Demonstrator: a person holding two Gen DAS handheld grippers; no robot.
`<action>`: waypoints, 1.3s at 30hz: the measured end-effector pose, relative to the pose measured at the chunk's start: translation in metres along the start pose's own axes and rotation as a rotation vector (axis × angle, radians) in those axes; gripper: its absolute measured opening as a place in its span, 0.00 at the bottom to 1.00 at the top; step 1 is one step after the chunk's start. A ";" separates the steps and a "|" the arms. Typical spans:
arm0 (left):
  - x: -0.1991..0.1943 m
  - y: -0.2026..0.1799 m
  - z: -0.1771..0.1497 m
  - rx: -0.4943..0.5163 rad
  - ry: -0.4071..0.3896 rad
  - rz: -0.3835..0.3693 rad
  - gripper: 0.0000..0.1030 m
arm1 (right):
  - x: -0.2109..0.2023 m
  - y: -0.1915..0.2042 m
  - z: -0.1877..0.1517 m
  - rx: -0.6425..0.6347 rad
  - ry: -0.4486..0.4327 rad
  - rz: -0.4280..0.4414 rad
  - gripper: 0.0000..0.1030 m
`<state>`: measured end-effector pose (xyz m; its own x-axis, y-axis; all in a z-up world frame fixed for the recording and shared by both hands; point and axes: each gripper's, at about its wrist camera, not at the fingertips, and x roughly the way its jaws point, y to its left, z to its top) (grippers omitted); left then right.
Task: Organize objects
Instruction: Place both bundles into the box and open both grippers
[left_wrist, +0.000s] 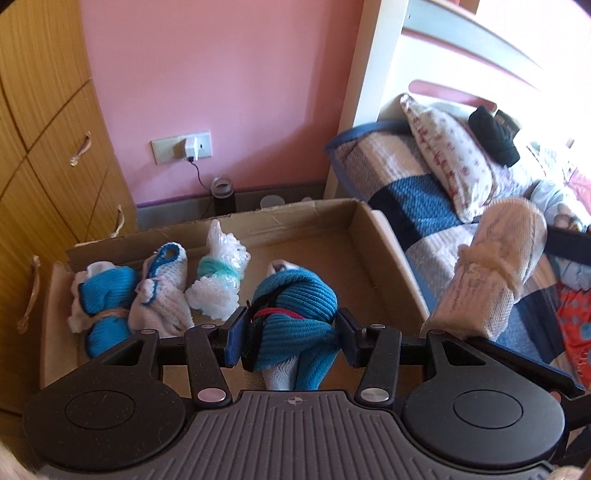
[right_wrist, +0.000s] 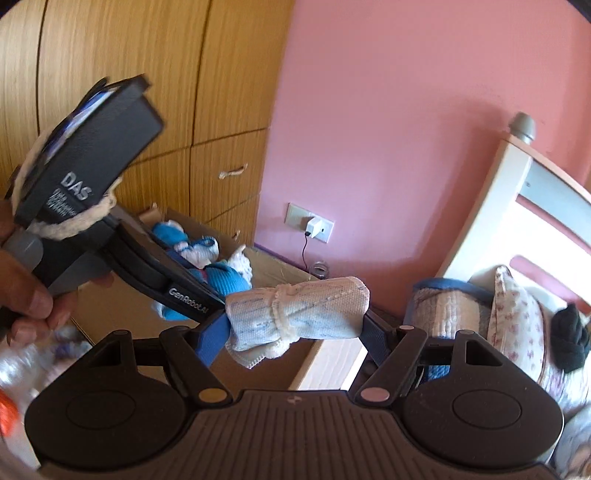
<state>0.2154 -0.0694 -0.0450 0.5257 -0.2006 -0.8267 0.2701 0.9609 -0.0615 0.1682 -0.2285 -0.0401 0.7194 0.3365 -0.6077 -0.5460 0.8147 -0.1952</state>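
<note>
Here the left gripper (left_wrist: 291, 334) jaws clench a blue bundle (left_wrist: 295, 295) (over the box (left_wrist: 373, 236)), right gripper (right_wrist: 295, 328) jaws a white roll (right_wrist: 299, 314).

Three rolled cloth bundles (left_wrist: 159, 291) lie in one cardboard box (left_wrist: 373, 236); one blue bundle (left_wrist: 295, 314) is in one gripper (left_wrist: 291, 334); one white bundle (right_wrist: 299, 314) is in the other gripper (right_wrist: 295, 339); one pillow (left_wrist: 447, 155); one black cloth ball (left_wrist: 495, 136).
</note>
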 end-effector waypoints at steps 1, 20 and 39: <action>0.006 0.002 0.001 0.003 0.007 0.004 0.56 | 0.004 0.000 0.001 -0.024 0.004 0.000 0.70; 0.068 -0.009 0.017 0.277 -0.007 0.144 0.58 | 0.116 0.016 0.010 -0.566 0.180 0.107 0.72; 0.044 0.004 0.014 0.189 -0.074 0.123 0.82 | 0.082 0.003 0.004 -0.437 0.117 0.076 0.86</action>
<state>0.2508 -0.0771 -0.0736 0.6201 -0.1041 -0.7776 0.3424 0.9277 0.1489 0.2275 -0.1970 -0.0878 0.6304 0.3113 -0.7111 -0.7434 0.5059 -0.4376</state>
